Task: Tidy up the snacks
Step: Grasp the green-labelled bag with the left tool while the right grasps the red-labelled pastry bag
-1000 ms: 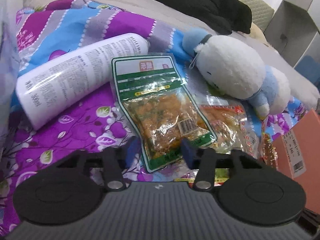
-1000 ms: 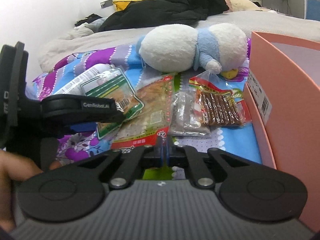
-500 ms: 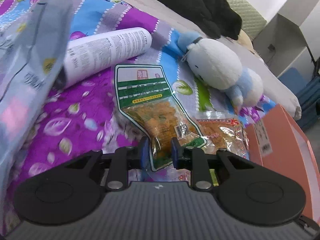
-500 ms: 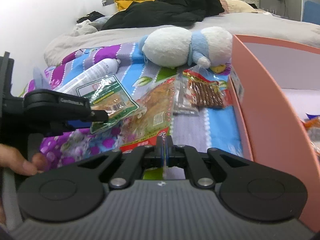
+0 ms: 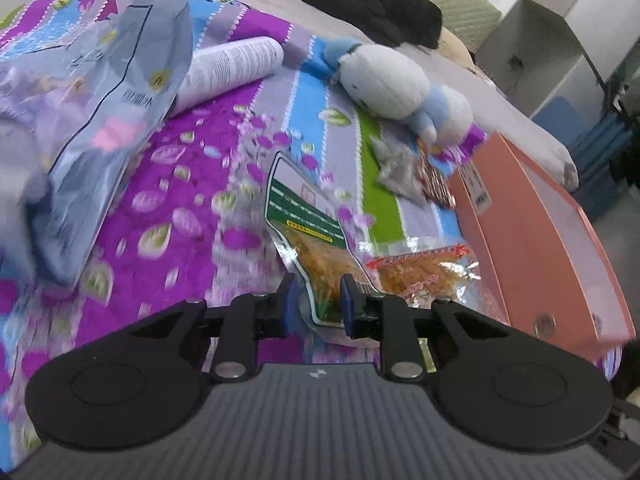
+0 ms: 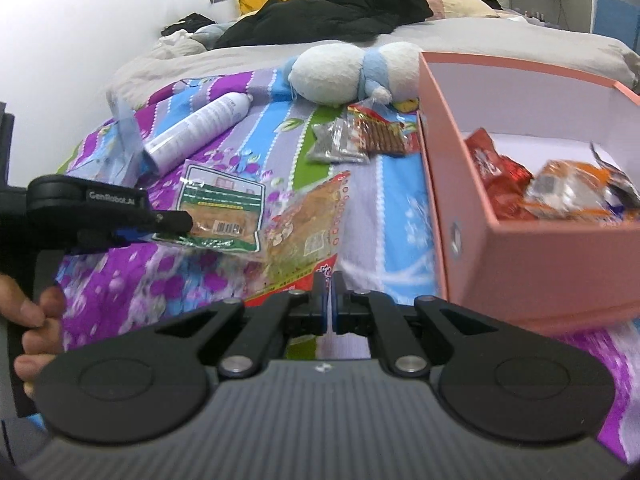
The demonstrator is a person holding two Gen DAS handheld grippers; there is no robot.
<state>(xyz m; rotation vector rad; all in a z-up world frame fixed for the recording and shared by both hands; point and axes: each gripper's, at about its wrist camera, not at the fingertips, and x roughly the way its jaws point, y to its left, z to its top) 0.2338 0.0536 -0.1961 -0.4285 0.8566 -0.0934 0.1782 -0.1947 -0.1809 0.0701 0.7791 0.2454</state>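
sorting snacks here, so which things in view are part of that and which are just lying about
Part of the job:
green snack packet, in the left gripper
red snack packet, in the right gripper
two small packets
pink box

Lying about:
plush toy
white spray can
black clothes

Both wrist cameras look steeply down along their fingers, close over the floral bedspread (image 5: 188, 168). The right view faces the headboard; the left angles toward the pink box (image 5: 536, 240). Both share the plush toy (image 6: 340, 72) and spray can (image 6: 196, 132).
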